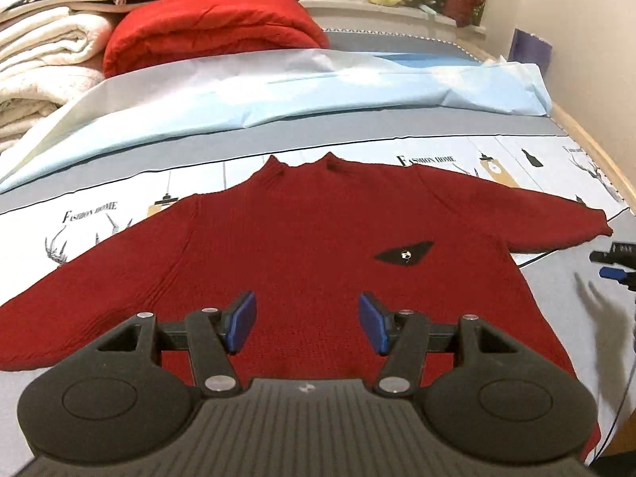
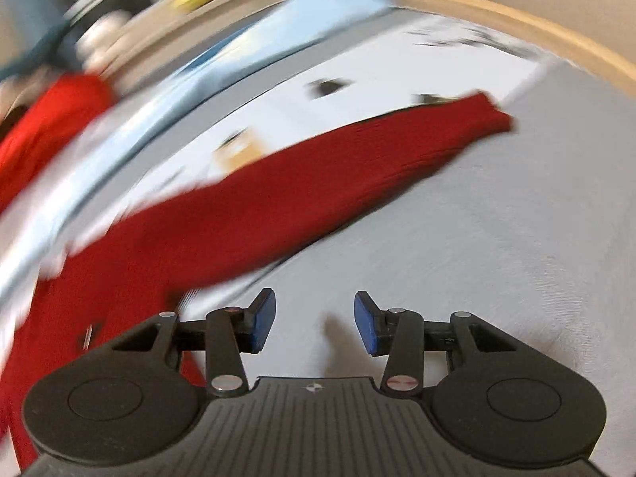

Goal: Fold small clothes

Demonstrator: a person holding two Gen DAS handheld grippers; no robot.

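red sweater (image 1: 302, 246) – spread flat, front up, on bed cover (image 1: 564, 278), sleeves out for folding | left gripper (image 1: 306, 324) – parted, empty, above hem | right gripper (image 2: 314, 322) – parted, empty, beside right sleeve (image 2: 357, 159)

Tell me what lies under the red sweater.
The red sweater lies spread flat on a printed bedsheet with antler drawings and "Fashion Home" lettering. Whatever the sheet shows beneath the sweater's body is covered.

The sweater (image 1: 302, 238) lies flat on the bed (image 1: 556, 278), ahead of the left fingers (image 1: 240, 322); its sleeve (image 2: 357, 159) stretches beyond the right fingers (image 2: 262, 320).
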